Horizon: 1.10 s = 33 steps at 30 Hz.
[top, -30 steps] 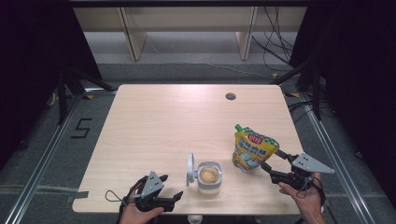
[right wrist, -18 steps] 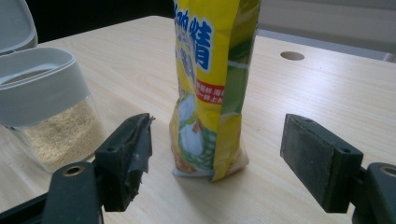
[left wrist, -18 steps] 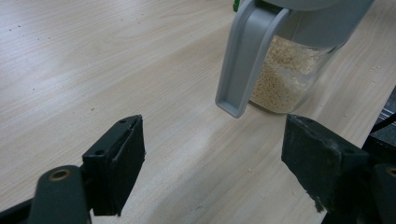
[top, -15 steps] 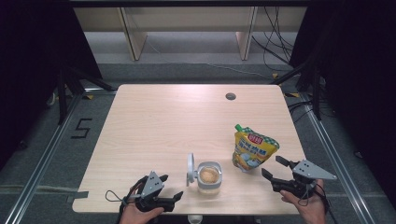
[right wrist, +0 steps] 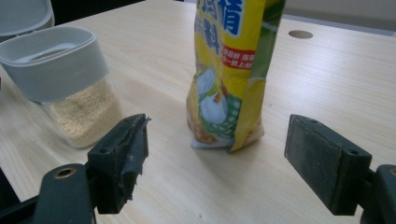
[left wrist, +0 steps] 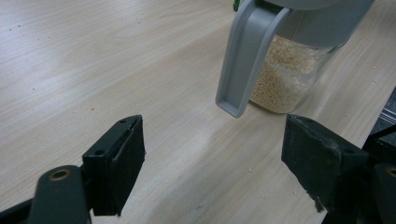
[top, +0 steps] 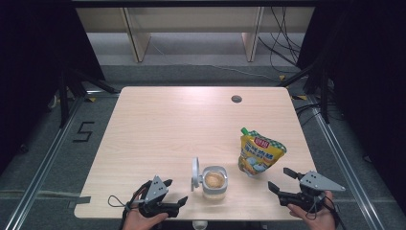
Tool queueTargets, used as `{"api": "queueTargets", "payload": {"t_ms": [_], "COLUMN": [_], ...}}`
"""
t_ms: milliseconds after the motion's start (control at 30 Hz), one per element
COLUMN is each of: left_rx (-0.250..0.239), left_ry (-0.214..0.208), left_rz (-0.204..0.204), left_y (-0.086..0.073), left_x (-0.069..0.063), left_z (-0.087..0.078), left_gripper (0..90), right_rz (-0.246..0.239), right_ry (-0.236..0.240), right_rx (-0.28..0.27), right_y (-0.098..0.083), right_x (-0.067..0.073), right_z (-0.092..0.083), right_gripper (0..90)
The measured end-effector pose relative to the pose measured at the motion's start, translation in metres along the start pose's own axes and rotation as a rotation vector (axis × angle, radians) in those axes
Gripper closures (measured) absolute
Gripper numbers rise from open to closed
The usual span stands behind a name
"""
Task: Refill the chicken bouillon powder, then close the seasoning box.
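On the surface (top: 158, 124), left to right:
Left claw (top: 175, 193): held by a hand at the near edge, jaws spread wide with nothing between them; it points toward the jar.
Jar (top: 214, 183): clear body with a grey collar, standing upright near the front edge, between the two claws; it holds pale grains.
Lid (top: 195, 172): grey, flipped open and standing up on the jar's left side; in the left gripper view its edge hangs just ahead of the claw.
Pouch (top: 258, 154): yellow with a green top, standing upright just right of the jar and apart from it, with a printed label on the front.
Right claw (top: 279, 178): held by a hand at the near right corner, jaws spread and just opened wider, nothing between them; the pouch stands ahead of it, untouched.
Hole (top: 236, 99): small round opening in the surface, well behind the pouch.
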<state>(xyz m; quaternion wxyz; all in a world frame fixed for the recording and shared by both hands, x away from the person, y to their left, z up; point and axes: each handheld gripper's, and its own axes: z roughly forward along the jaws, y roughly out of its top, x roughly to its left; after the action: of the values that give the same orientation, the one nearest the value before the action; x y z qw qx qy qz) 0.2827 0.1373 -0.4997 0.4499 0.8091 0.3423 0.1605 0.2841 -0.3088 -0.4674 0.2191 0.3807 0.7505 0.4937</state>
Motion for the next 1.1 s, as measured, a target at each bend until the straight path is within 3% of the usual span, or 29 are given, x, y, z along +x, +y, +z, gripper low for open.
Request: {"api": "queueTargets", "payload": {"t_ms": [167,233,300,367,400,433,467,533,567,600,667,733,767,867,900,933,967,1033,1067,1100], "left_rx": [-0.001,-0.003,-0.023,-0.023,-0.004,-0.005,-0.01,-0.018,-0.017,-0.016,-0.023,-0.022,-0.015,-0.011,-0.006,-0.022,-0.009,-0.024,-0.024,-0.018], "left_ry": [0.0,-0.002,-0.011,-0.01,0.0,-0.001,-0.007,-0.01,-0.009,-0.007,-0.008,-0.007,-0.004,-0.003,0.001,-0.004,0.001,-0.005,-0.006,0.002], "left_rz": [0.0,-0.004,-0.026,-0.025,-0.002,-0.006,-0.012,-0.02,-0.02,-0.013,-0.024,-0.028,-0.015,-0.011,0.0,-0.022,-0.009,-0.018,-0.026,-0.012], "left_y": [0.0,0.0,0.0,0.0,0.0,0.0,0.0,0.0,0.0,0.0,0.0,0.0,0.0,0.001,0.001,0.0,0.001,0.001,0.002,0.002], "left_x": [0.0,0.0,-0.002,-0.002,0.0,0.0,-0.001,-0.002,-0.002,-0.001,-0.001,-0.001,-0.001,0.0,0.0,-0.001,0.001,0.0,0.0,0.001], "left_z": [0.0,0.0,0.001,0.001,0.0,0.0,0.001,0.001,0.001,0.0,0.001,0.001,0.0,0.0,0.0,0.0,0.0,-0.001,-0.001,-0.002], "left_gripper": [21.2,21.2,21.2,21.2,21.2,21.2,21.2,21.2,21.2,21.2,21.2,21.2,21.2,21.2,21.2,21.2,21.2,21.2,21.2,21.3], "right_rz": [0.028,-0.007,0.016,0.011,-0.01,0.015,-0.013,0.026,0.012,0.032,-0.01,-0.009,0.024,-0.016,-0.012,-0.011,-0.019,-0.031,-0.013,-0.029], "right_ry": [0.018,0.022,0.024,0.024,0.024,0.027,0.027,0.03,0.03,0.031,0.036,0.036,0.041,0.049,0.048,0.049,0.045,0.043,0.056,0.042], "right_rx": [0.028,0.024,0.03,0.029,0.03,0.032,0.024,0.047,0.045,0.061,0.044,0.056,0.074,0.066,0.067,0.067,0.06,0.063,0.07,0.065], "right_y": [-0.003,-0.003,-0.004,-0.005,-0.005,-0.006,-0.006,-0.008,-0.009,-0.009,-0.01,-0.01,-0.011,-0.012,-0.012,-0.012,-0.012,-0.012,-0.012,-0.012], "right_x": [0.008,0.008,0.012,0.014,0.013,0.015,0.014,0.017,0.017,0.019,0.018,0.019,0.022,0.02,0.02,0.021,0.02,0.02,0.022,0.021], "right_z": [-0.003,-0.004,-0.007,-0.008,-0.009,-0.01,-0.01,-0.012,-0.012,-0.014,-0.013,-0.013,-0.014,-0.013,-0.013,-0.013,-0.013,-0.014,-0.013,-0.014], "right_gripper": [22.3,22.3,22.5,22.5,22.5,22.5,22.5,22.4,22.4,22.4,22.4,22.3,22.3,22.3,22.3,22.3,22.3,22.3,22.3,22.4]}}
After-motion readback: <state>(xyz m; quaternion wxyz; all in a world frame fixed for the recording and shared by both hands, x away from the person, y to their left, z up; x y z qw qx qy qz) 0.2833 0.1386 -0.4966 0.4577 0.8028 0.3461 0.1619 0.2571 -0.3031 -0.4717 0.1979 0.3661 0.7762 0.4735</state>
